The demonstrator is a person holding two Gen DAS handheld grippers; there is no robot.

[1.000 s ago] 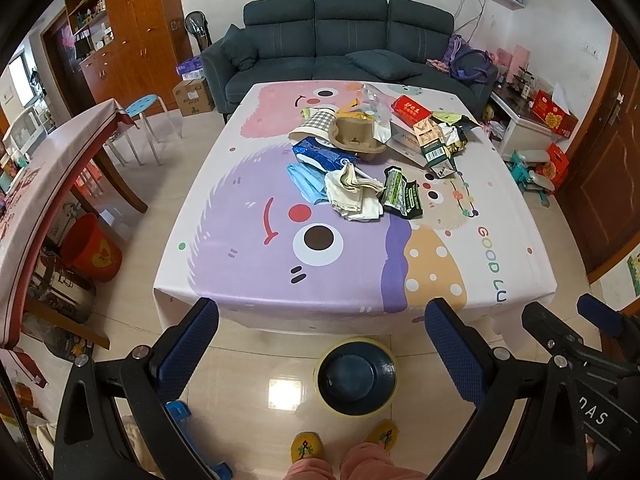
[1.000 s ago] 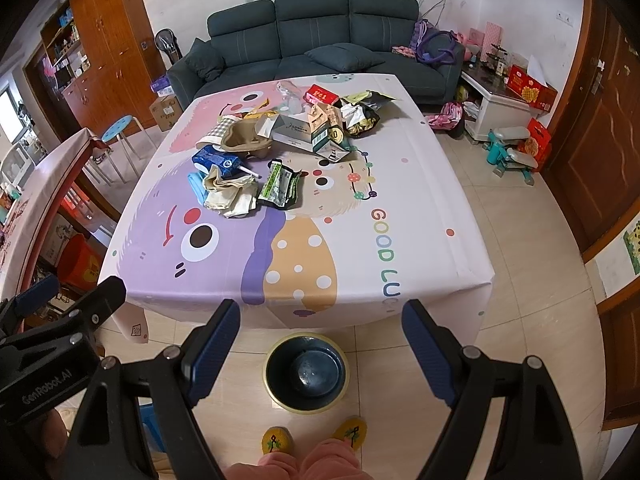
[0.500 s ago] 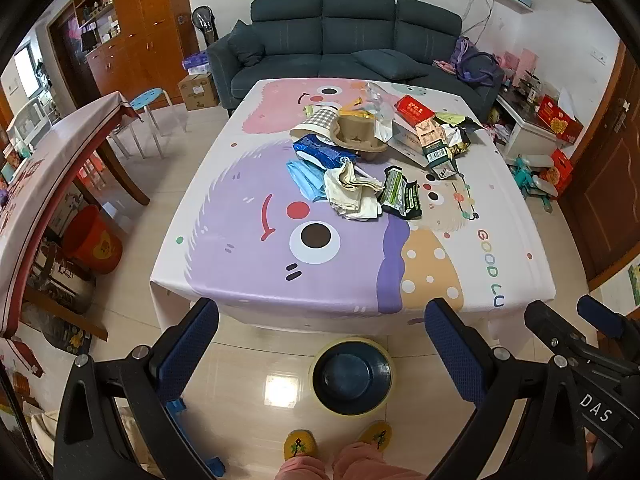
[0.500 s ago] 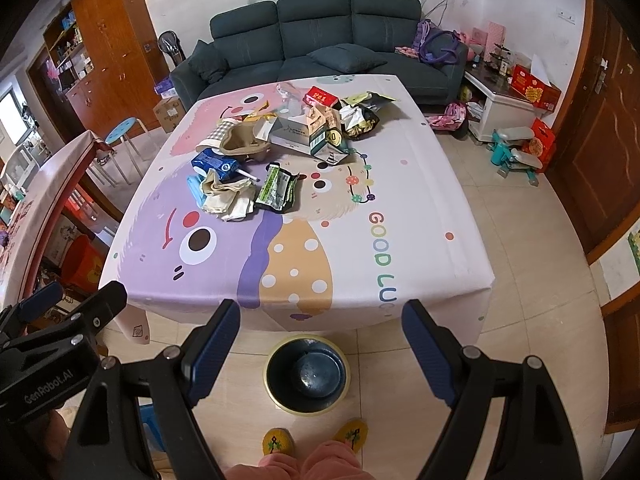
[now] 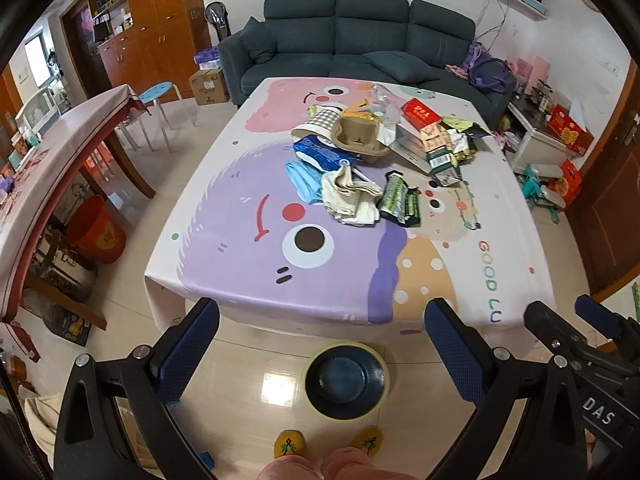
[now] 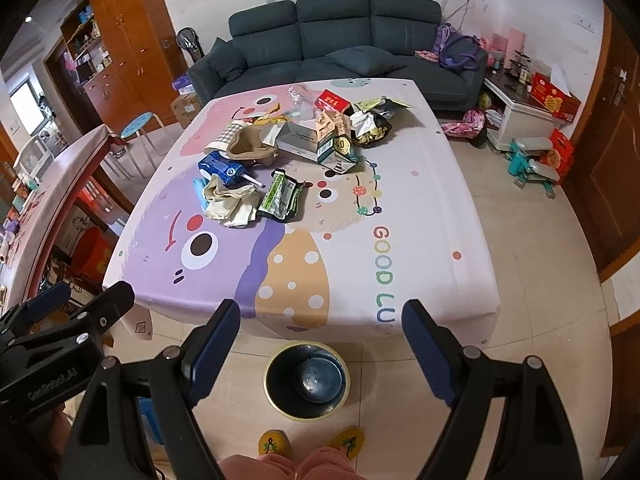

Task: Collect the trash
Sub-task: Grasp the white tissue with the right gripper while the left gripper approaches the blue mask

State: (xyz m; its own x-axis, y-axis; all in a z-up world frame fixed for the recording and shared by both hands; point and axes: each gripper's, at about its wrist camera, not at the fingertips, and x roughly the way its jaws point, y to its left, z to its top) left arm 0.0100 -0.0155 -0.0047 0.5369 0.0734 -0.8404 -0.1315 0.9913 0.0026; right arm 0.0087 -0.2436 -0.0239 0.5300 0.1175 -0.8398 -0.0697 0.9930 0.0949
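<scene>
A heap of trash lies on the far half of the cartoon-print table [image 5: 240, 264] [image 6: 420, 264]: a green wrapper [image 5: 400, 199] [image 6: 280, 196], crumpled beige paper [image 5: 350, 198] [image 6: 232, 202], a blue packet [image 5: 322, 154] [image 6: 220, 168], a brown pulp cup tray [image 5: 358, 140] [image 6: 246, 148], cartons and a red box [image 5: 420, 114] [image 6: 332, 101]. A dark bin with a yellow rim [image 5: 346, 382] [image 6: 306, 378] stands on the floor by the near table edge. My left gripper [image 5: 322, 328] and right gripper [image 6: 320, 328] are both open and empty, held above the floor in front of the table.
A dark sofa [image 5: 352, 40] stands behind the table. A second table [image 5: 52, 140] with a blue stool [image 5: 158, 94] and a red bucket [image 5: 96, 234] is at the left. Toys and boxes [image 6: 536, 160] are at the right. My feet in yellow slippers [image 6: 312, 442] show below.
Both grippers have risen and moved slightly toward the table; the view of the table has shifted. Both stay open and empty.
</scene>
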